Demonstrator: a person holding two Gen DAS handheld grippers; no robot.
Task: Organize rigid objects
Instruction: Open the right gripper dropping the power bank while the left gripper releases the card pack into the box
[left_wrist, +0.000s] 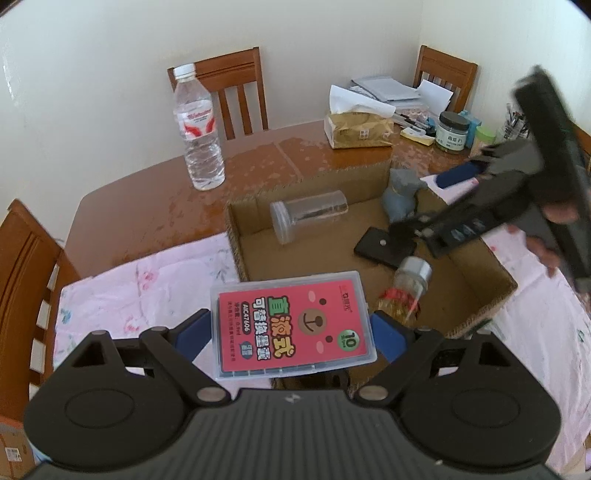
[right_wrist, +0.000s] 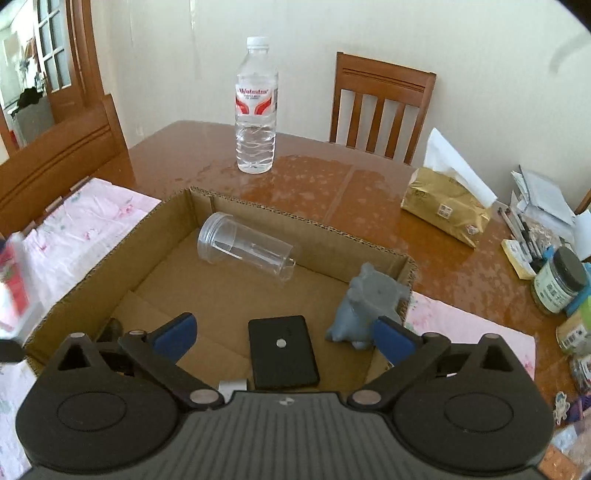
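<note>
The left gripper (left_wrist: 291, 328) pinches the refill case (left_wrist: 291, 325) between its fingers (only by the edges), so it could slip short of the cardboard box (left_wrist: 236, 236); the right gripper (right_wrist: 282, 332) hangs spread, empty, above the black case (right_wrist: 282, 350).

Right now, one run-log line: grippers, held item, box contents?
left gripper: shut on refill case | right gripper: open, empty | cardboard box: clear cup, black pad, grey figurine, glass jar

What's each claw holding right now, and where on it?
Left claw: clear plastic case, clamped across its two short sides. Right claw: open, holding nothing.
</note>
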